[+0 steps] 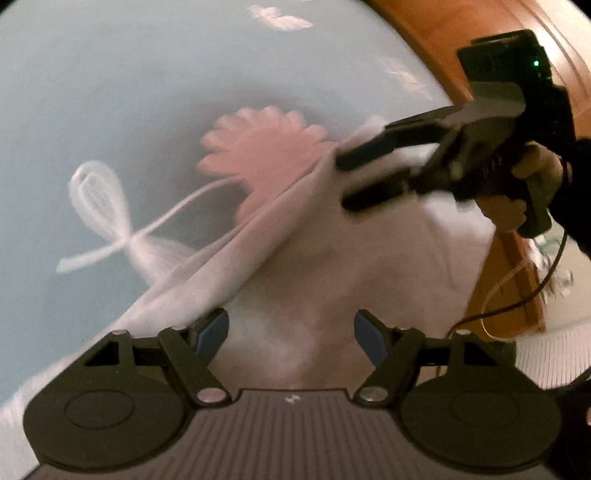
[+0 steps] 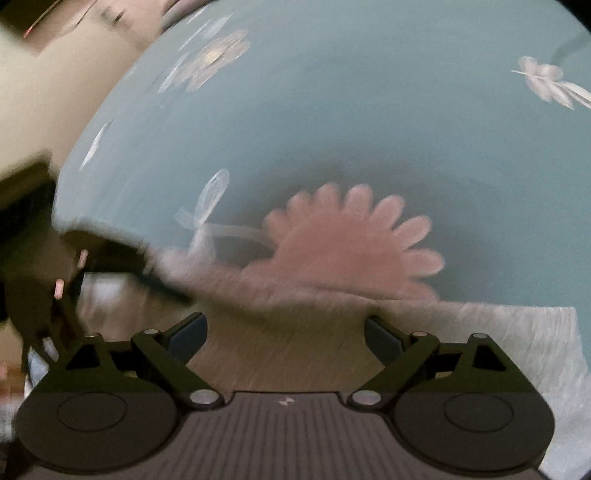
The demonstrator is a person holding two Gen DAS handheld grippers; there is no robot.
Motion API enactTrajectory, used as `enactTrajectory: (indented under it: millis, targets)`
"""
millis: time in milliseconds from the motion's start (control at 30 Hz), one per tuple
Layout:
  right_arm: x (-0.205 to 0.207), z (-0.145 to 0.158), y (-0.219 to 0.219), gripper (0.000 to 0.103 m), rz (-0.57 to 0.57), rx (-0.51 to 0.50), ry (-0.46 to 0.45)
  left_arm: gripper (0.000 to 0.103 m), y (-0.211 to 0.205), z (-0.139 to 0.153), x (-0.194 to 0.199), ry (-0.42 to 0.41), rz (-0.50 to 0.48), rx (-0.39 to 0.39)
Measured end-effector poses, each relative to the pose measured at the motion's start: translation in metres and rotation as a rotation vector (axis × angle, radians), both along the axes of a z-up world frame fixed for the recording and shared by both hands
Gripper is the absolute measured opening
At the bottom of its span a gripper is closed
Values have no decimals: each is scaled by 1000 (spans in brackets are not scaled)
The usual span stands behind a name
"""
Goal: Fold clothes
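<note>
A: Any containers here?

B: None I can see. Just a white garment (image 1: pixel 314 258) lying rumpled on a pale blue bedsheet (image 1: pixel 129 92), covering the lower edge of a big pink flower print (image 1: pixel 266 151).

A: And the fingers?

B: The left gripper (image 1: pixel 291 332) hovers over the cloth at six o'clock, fingers released, nothing between them. The right gripper (image 1: pixel 369 173) comes in from two o'clock, held by a hand (image 1: pixel 535 166); its fingers stand apart above the garment's fold, holding nothing that I can make out. The picture is blurred.

A: The room?

B: A wooden bed frame (image 1: pixel 461 29) at one o'clock, white leaf prints on the sheet.
</note>
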State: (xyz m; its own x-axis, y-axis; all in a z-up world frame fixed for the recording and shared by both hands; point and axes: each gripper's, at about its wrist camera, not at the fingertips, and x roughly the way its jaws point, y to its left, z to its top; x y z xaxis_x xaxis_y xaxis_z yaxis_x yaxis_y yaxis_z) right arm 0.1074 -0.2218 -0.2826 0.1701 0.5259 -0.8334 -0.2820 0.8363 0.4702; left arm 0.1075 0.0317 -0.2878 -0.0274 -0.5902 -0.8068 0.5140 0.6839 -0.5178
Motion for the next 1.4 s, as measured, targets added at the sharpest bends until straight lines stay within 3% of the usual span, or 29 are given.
enactTrajectory:
  millis: [100,267,400,567,700,833,867,933,1033,1133,1233,1400]
  targets:
    - [7,-13,0,103,-62,58,10,76,22,-2,-8,67,87,0]
    - [-15,0,14,103,63,-37,25,76,41,-2,-20,132,159,55]
    - [-25,17,21,100,88,-28,-21,75,39,10,-13,73,143,97]
    - [-24,13,54,82,135,42,-58,75,53,6,-10,2,211,122]
    - [-28,3,87,81,181,40,-80,76,76,6,-18,-22,311,146]
    - [-38,-4,116,89,257,-6,-123,76,100,10,-31,-41,386,244]
    - [-40,-1,122,86,288,-21,-139,73,104,13,-32,-42,405,265]
    - [-44,8,128,83,328,7,-159,74,108,24,-29,-72,436,266]
    - [-43,12,133,83,318,42,-152,76,107,22,-17,-88,445,206]
    - [-38,0,136,84,284,3,-108,75,107,6,-6,-105,520,225]
    - [-46,-1,128,84,280,-7,-74,76,117,6,-6,-92,604,180]
    - [-62,16,103,84,303,-84,-64,75,115,14,-6,-81,617,204]
